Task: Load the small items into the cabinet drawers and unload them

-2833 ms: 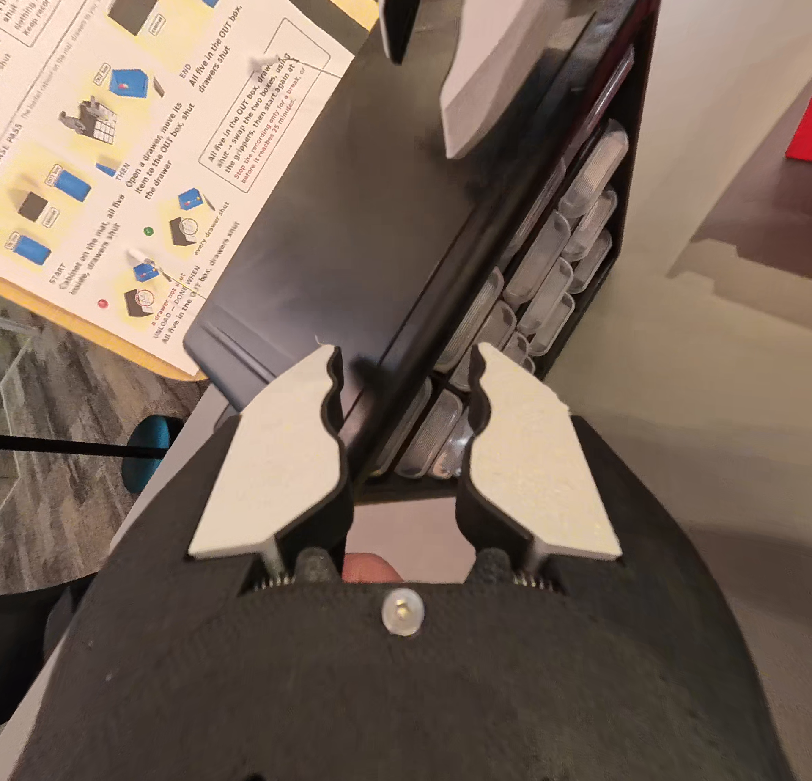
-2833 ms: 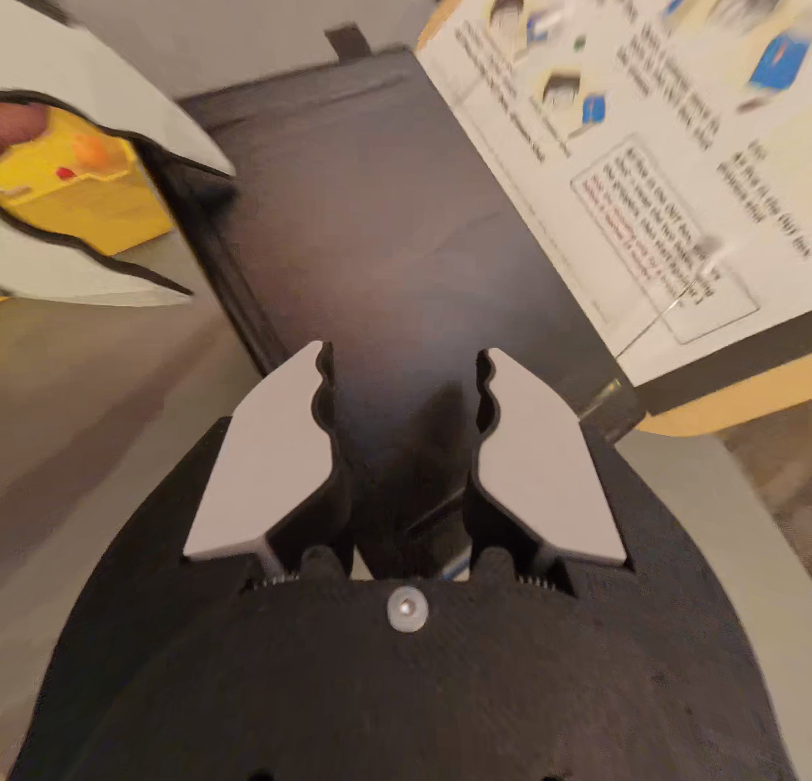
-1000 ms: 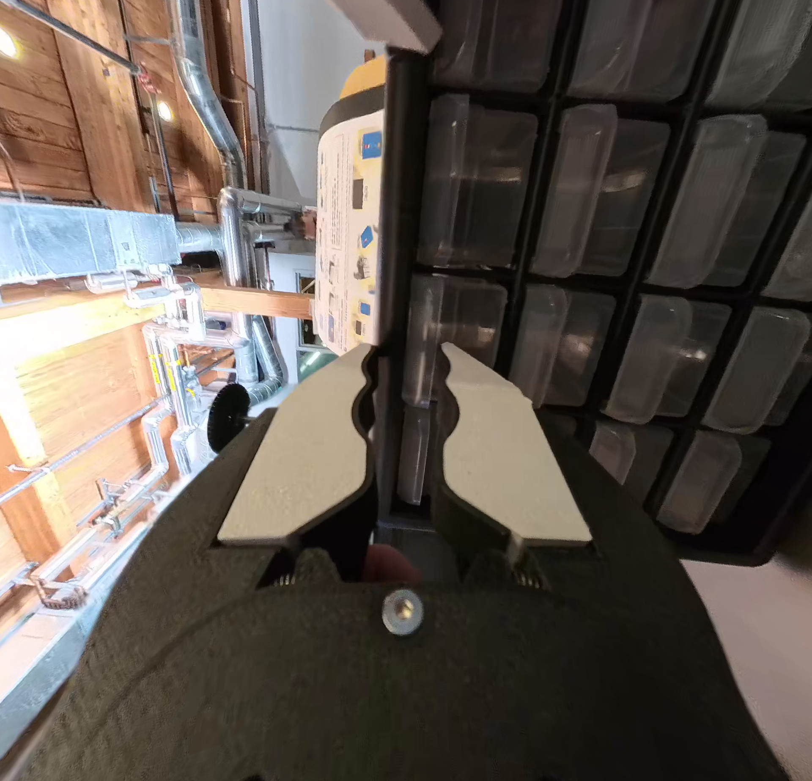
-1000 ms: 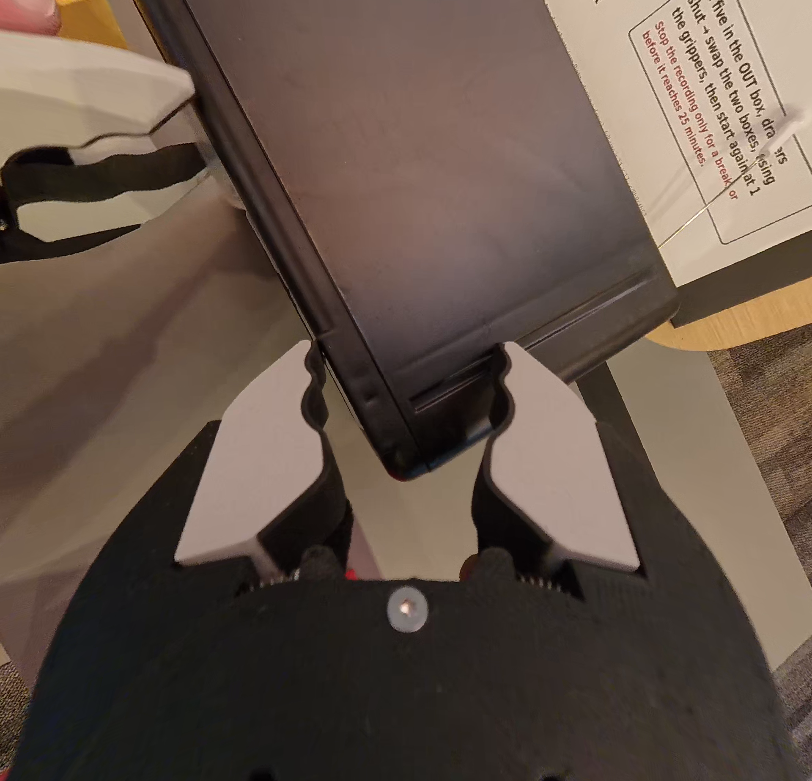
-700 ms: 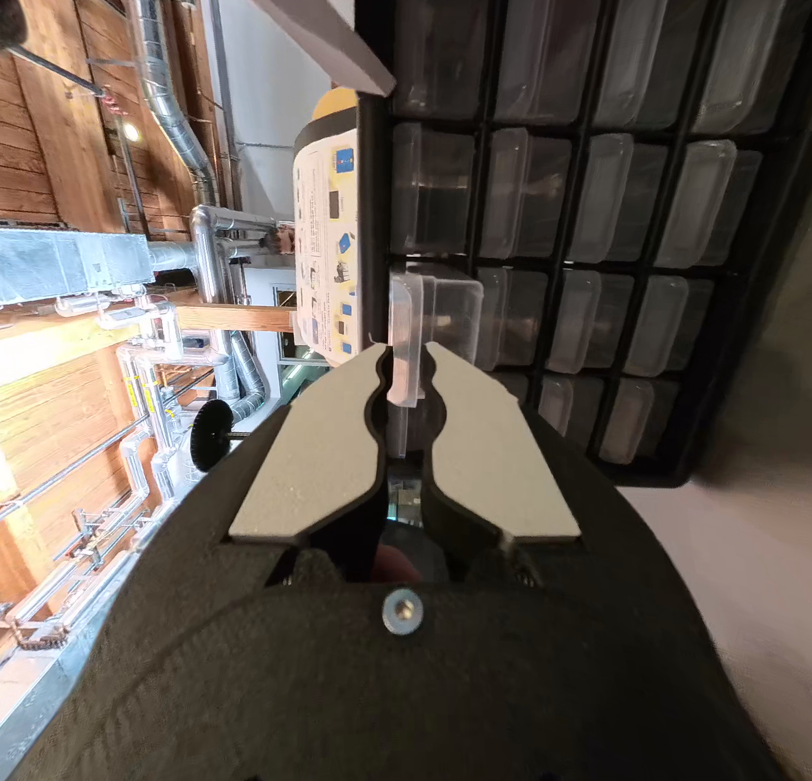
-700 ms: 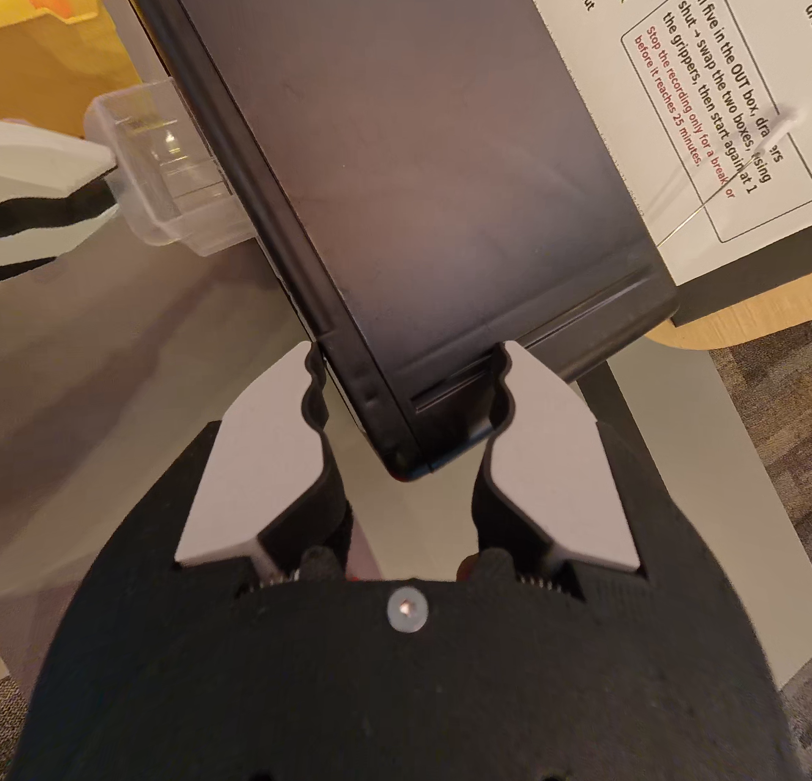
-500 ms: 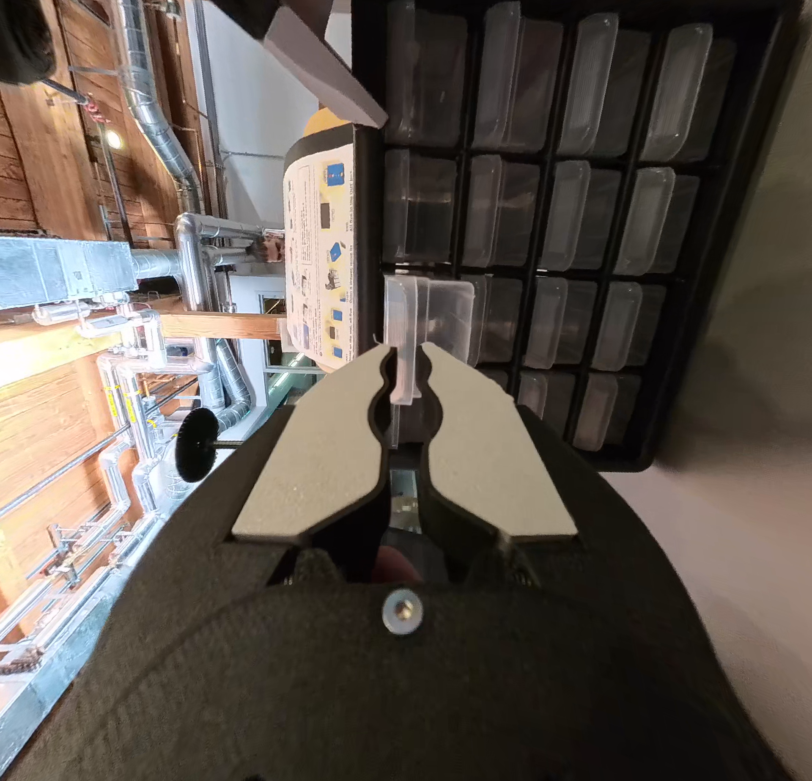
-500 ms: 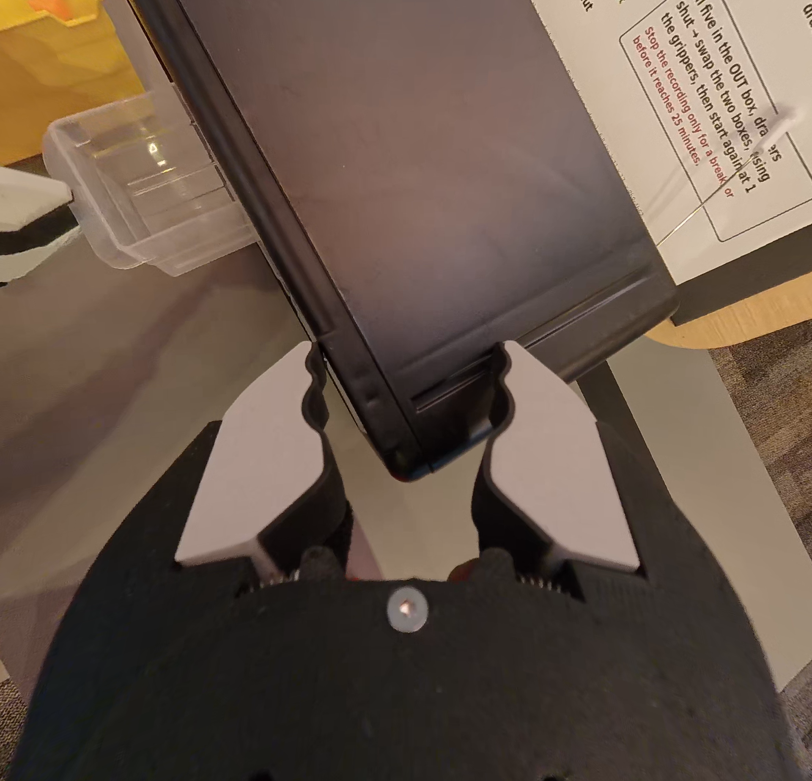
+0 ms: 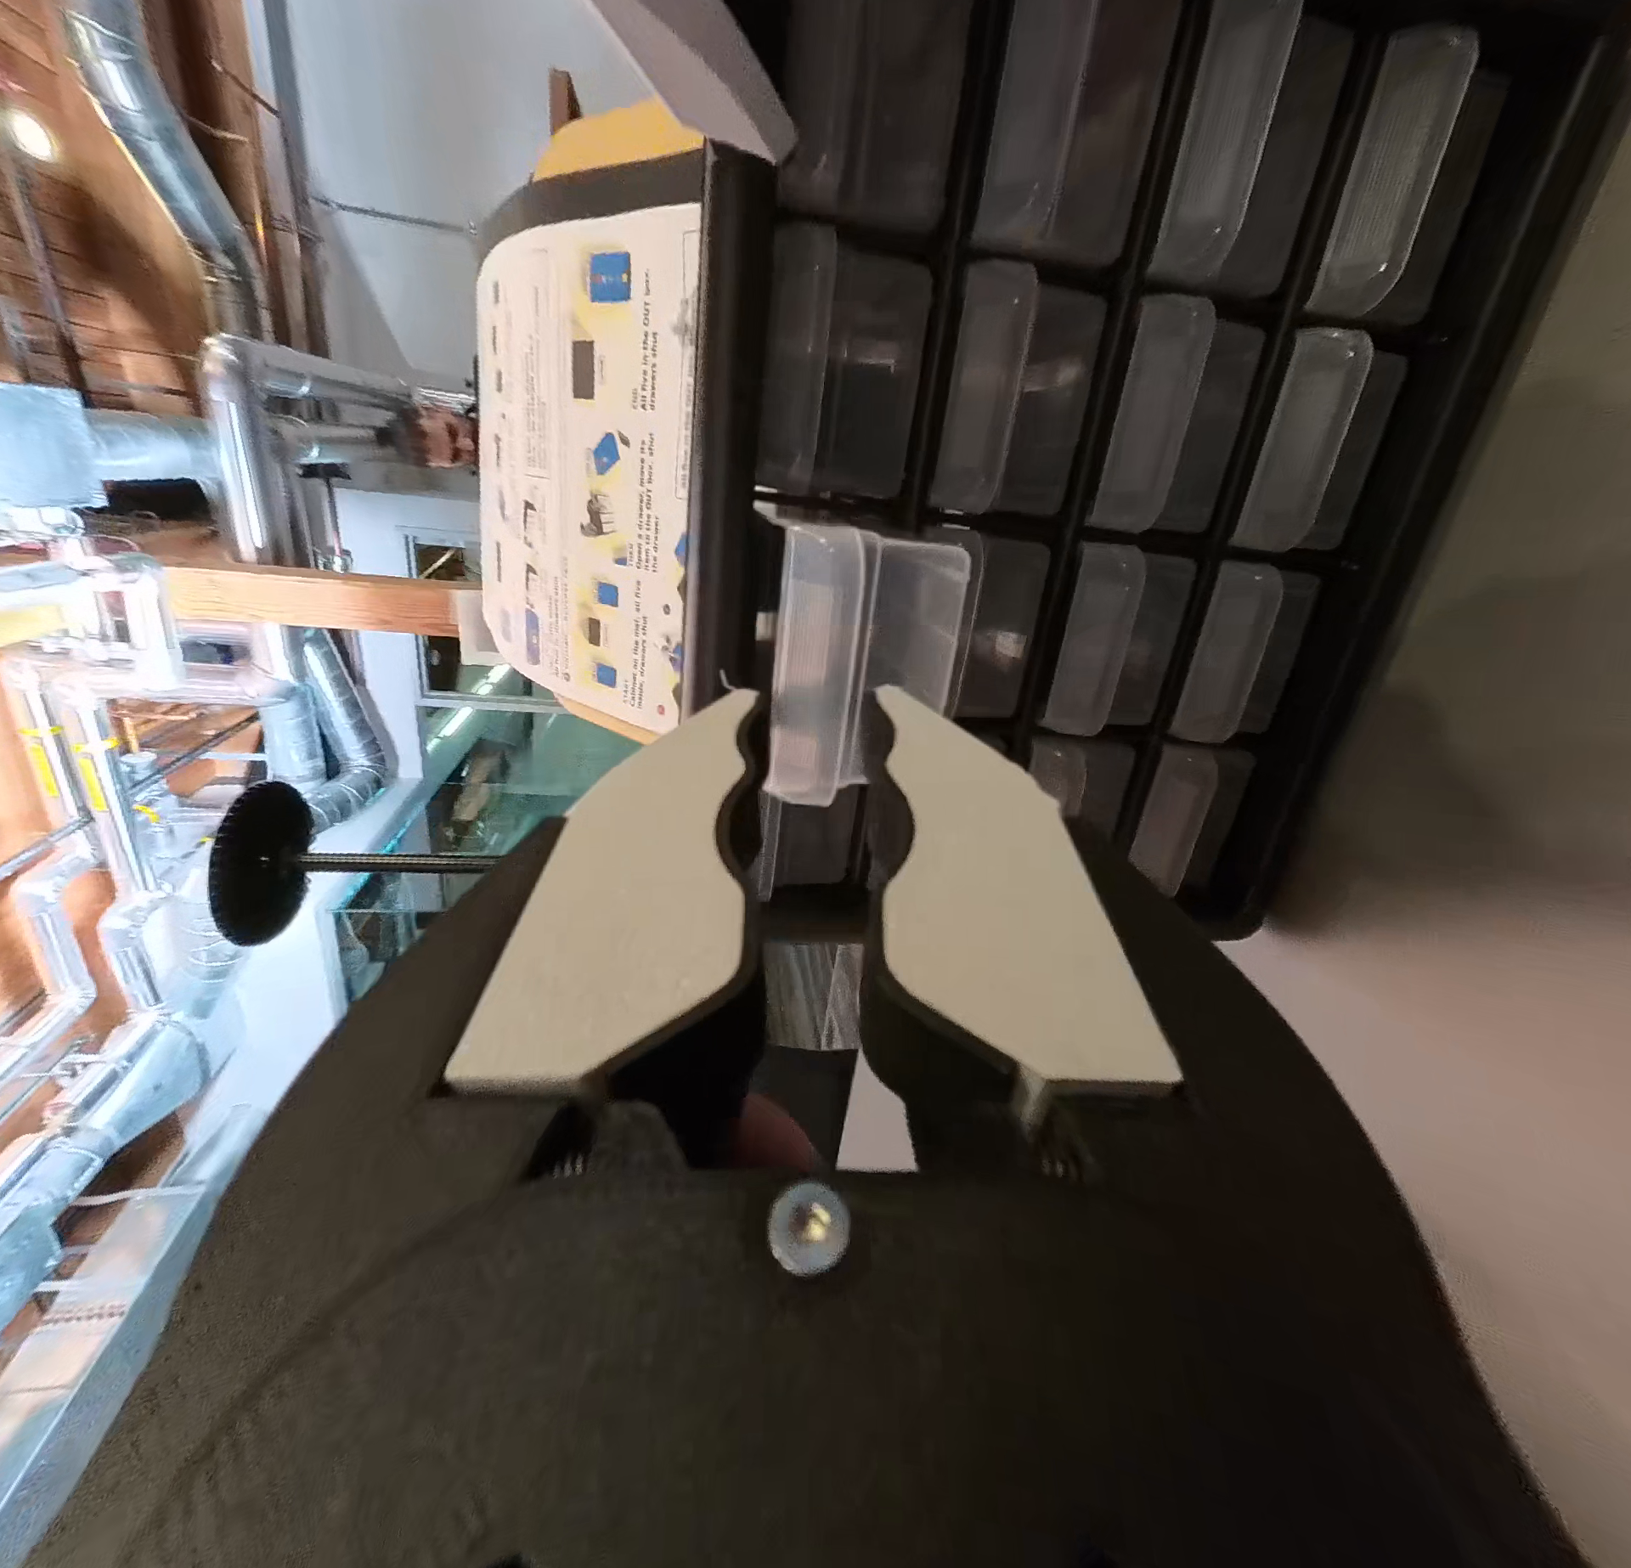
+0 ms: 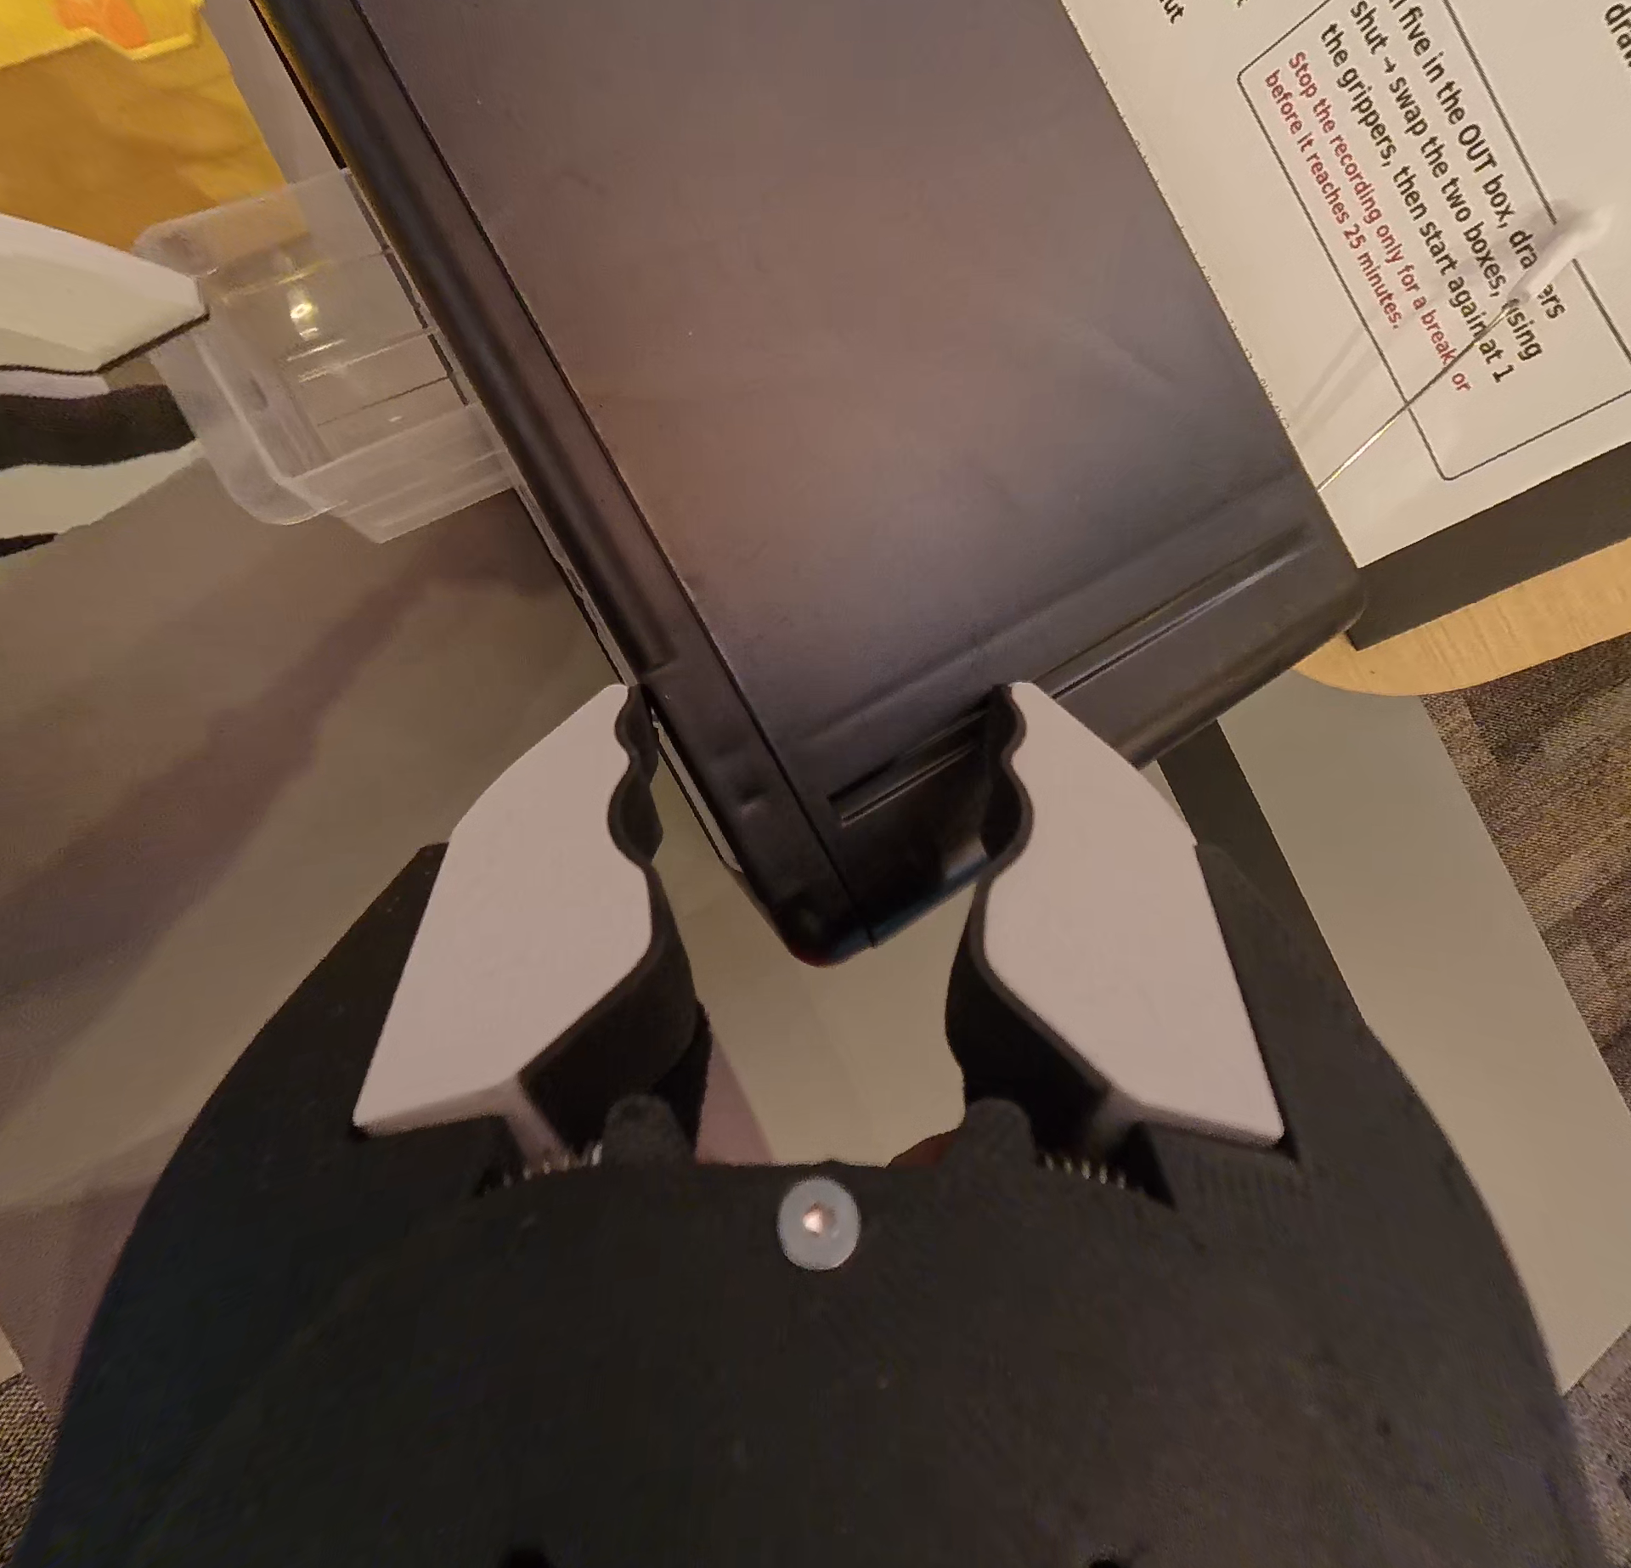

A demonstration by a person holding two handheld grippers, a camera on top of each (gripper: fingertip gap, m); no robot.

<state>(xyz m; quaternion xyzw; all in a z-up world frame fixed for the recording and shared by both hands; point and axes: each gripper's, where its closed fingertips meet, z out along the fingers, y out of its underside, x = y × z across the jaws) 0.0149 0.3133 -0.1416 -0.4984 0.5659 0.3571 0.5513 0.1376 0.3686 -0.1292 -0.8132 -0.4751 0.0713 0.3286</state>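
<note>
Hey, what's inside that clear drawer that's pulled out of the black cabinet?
From the right wrist view, the clear drawer looks empty where it shows. Its back part is hidden inside the black cabinet, so anything there cannot be seen.

Cabinet [image 10: 838,334] top cropped; open drawer [image 10: 335,378] contents indiscernible; yellow box [image 10: 106,69] cut off.

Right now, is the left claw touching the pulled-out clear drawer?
Cannot tell. In the left wrist view the left claw straddles the drawer handle, but any gap or contact at its fingers is unclear.
</note>
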